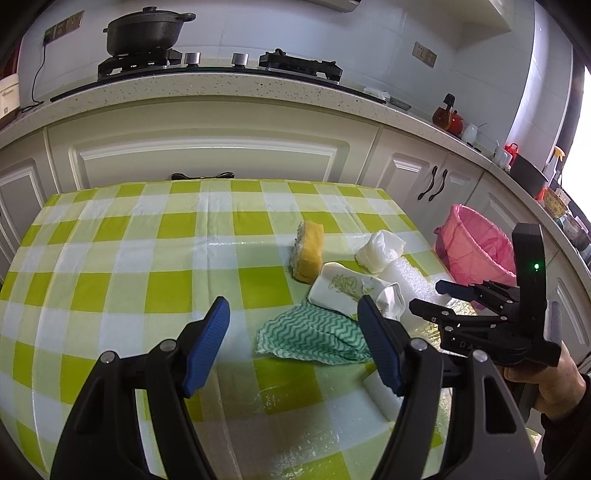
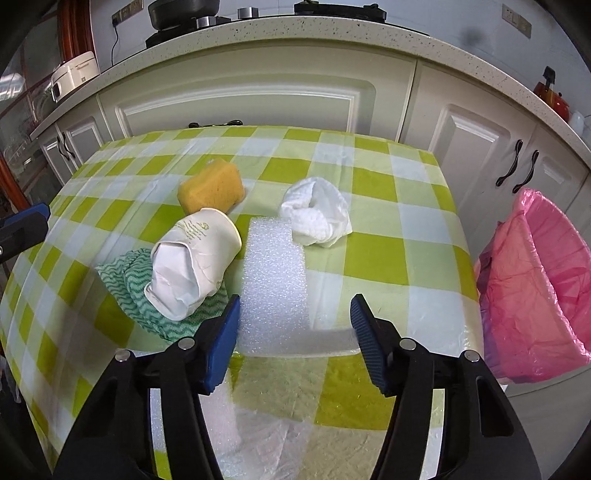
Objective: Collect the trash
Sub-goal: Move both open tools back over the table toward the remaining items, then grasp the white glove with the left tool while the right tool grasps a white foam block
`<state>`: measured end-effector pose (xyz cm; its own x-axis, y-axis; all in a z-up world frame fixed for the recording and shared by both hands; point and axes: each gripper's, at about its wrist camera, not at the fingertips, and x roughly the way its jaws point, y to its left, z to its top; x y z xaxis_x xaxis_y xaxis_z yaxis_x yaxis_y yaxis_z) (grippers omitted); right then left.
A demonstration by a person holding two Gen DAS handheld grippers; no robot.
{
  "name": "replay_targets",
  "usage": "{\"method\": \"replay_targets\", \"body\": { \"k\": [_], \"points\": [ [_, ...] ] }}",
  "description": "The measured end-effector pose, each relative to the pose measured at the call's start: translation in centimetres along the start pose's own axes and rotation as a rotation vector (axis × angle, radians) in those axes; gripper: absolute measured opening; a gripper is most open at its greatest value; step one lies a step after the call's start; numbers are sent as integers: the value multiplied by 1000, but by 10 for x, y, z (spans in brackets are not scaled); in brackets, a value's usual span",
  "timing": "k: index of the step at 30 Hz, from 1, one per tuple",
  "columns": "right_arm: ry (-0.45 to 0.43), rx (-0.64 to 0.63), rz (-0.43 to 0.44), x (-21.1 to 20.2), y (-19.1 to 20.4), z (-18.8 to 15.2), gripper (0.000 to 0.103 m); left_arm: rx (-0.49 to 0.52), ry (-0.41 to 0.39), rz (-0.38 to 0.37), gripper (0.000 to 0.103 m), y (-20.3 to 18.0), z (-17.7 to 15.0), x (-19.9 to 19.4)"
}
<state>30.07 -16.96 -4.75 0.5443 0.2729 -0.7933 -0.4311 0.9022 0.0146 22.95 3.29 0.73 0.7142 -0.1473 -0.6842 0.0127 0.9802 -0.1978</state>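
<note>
On the green-checked tablecloth (image 2: 373,184) lie a white foam strip (image 2: 275,280) (image 1: 408,277), a crushed paper cup (image 2: 192,258) (image 1: 343,291), a crumpled white tissue (image 2: 317,214) (image 1: 380,251), a yellow sponge (image 2: 210,188) (image 1: 308,254) and a green wavy cloth (image 2: 147,295) (image 1: 310,332). My right gripper (image 2: 295,306) (image 1: 426,295) straddles the foam strip. Its left pad sits at the foam's edge, and a gap shows by the right pad. My left gripper (image 1: 291,314) hovers open over the cloth's left edge with nothing between its fingers.
A bin with a pink liner (image 2: 535,295) (image 1: 472,251) stands on the floor off the table's right edge. White kitchen cabinets (image 1: 207,155) and a counter with a stove and a black pot (image 1: 147,29) run behind the table. A hand (image 1: 550,380) holds the right gripper.
</note>
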Motion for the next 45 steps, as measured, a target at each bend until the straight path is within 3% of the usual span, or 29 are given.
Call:
{"method": "replay_targets", "body": {
  "k": [7,14,18,24,28,31,45],
  "points": [
    [-42,39,-4,-25,-17,-6,56,20,14,-18,69,-20,1,11],
    [-120,125,-85,-65,-56,-24,56,58,49,-47,69,-69,0,35],
    [-148,167,-130,-79,-78,-36,56,42,88,-13,69,-92,-1,55],
    [-161,213,-161,-89,-105,-49,56,13,158,110,69,-109,3,84],
    [-172,226,-177,-95,-115,-53,56,-5,201,163,57,-109,5,101],
    [-178,237,-179,-98,-121,-56,56,10,236,182,41,-110,4,110],
    [-207,288,-178,-112,-143,-64,56,-12,128,105,41,-101,9,52]
  ]
}}
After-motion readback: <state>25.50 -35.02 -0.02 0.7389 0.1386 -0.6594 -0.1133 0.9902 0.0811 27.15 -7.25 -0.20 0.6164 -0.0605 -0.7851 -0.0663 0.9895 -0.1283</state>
